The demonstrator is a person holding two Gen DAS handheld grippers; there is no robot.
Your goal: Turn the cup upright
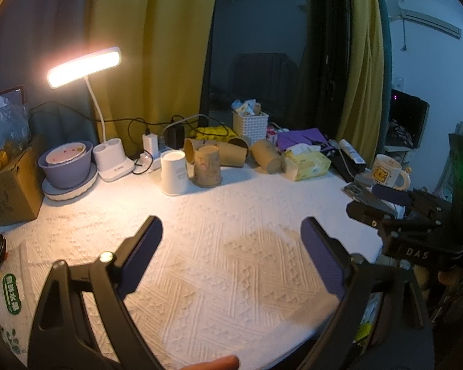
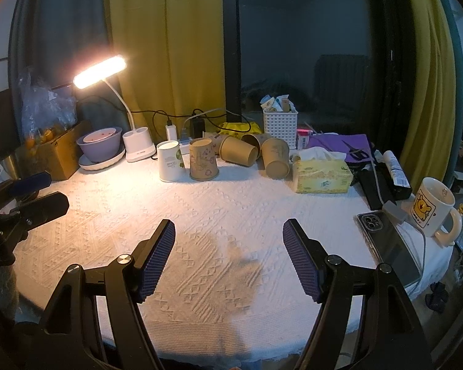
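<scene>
Cup, brown paper with a printed pattern, stands mouth down at the far side of the white textured tablecloth in my left wrist view. It sits just right of a white cup that stands with its opening up. Behind it, three more brown paper cups lie on their sides. A lit desk lamp rises from a white base at far left, beside a purple bowl on a white plate. A yellow tissue box lies to the right of the cups, and a white mug with a yellow bear print stands at the right edge. My left gripper hovers over bare cloth, well short of the cup, its two fingers spread wide with nothing between them. Part of my right gripper shows at the right edge of this view.

In my right wrist view, the same cup stands inverted at the far side of the cloth, with the white cup just to its left and the fallen cups to its right. The tissue box, a phone and the bear mug lie to the right. My right gripper has its fingers set wide apart and holds nothing; it is well apart from the cup. My left gripper appears at the left edge, fingers parted.
</scene>
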